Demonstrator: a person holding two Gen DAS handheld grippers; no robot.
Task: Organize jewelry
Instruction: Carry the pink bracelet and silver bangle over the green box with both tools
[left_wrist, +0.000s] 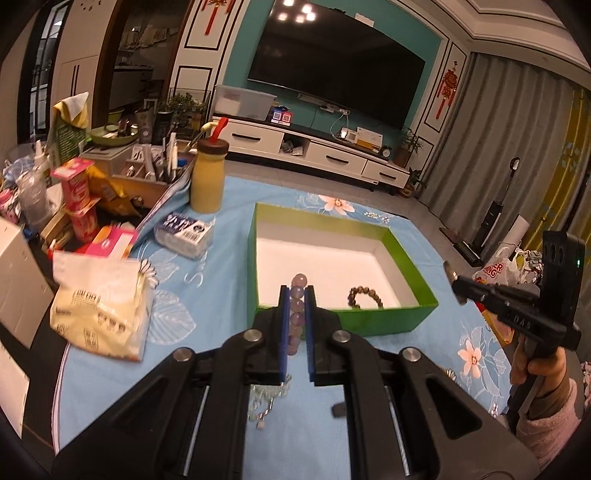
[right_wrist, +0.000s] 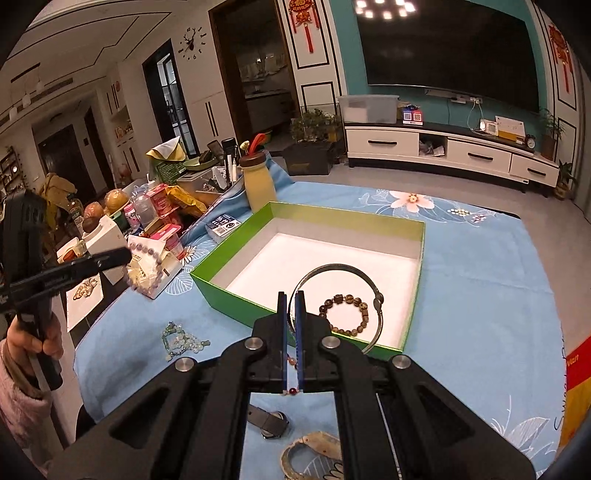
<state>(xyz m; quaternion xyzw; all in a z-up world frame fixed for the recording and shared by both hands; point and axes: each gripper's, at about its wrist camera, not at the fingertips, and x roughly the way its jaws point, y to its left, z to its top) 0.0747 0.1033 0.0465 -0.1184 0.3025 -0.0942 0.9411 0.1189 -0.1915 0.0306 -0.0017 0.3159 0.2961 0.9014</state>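
Observation:
My left gripper (left_wrist: 298, 291) is shut on a purple bead bracelet (left_wrist: 297, 293), held just in front of the green box (left_wrist: 369, 321). A brown bead bracelet (left_wrist: 364, 297) lies on the box's white floor. My right gripper (right_wrist: 291, 295) is shut on a thin silver bangle (right_wrist: 336, 266) that hangs over the near corner of the green box (right_wrist: 229, 299), ringing the brown bead bracelet (right_wrist: 345, 312) below. In the right wrist view the left gripper (right_wrist: 127, 254) shows at the left, with the purple bracelet (right_wrist: 146, 266) dangling from it. The right gripper (left_wrist: 456, 284) appears at the right edge of the left wrist view.
On the blue flowered cloth (right_wrist: 480, 295) lie a pale green bead string (right_wrist: 181, 341), a dark watch (right_wrist: 269, 424) and a pale watch band (right_wrist: 314, 450). A yellow bottle (left_wrist: 208, 177), a tissue pack (left_wrist: 101, 314) and cartons crowd the left side.

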